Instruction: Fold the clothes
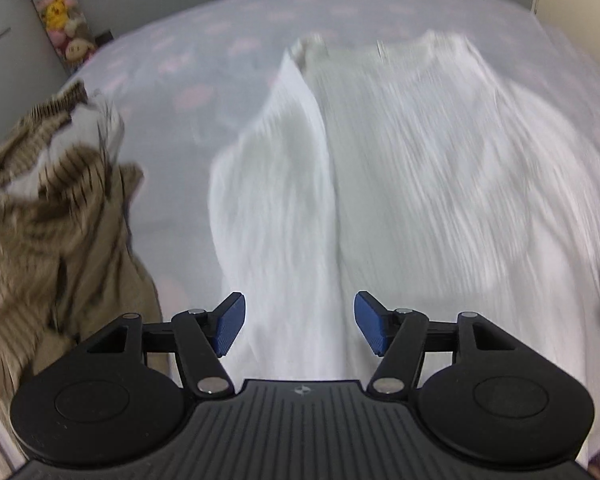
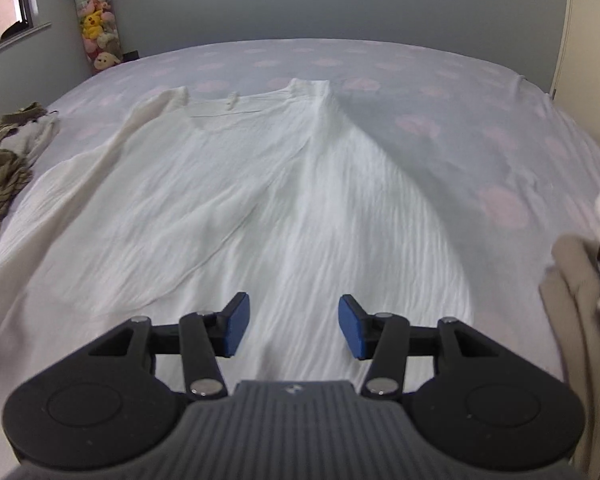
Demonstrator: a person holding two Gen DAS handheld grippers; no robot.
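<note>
Lilac pink-spotted bed sheet (image 2: 440,92), grey wall (image 2: 300,0), white garment (image 2: 260,200)

A bed (image 2: 440,92) fills most of both views, its pale lilac sheet (image 1: 172,64) printed with faint pink blotches. At the far left corner a tall clear column of plush toys (image 2: 97,24) stands against the grey wall (image 2: 320,0); one toy is yellow. A window (image 2: 4,4) with a sill sits on the left wall. A cream door frame (image 2: 564,32) rises at far right.
</note>
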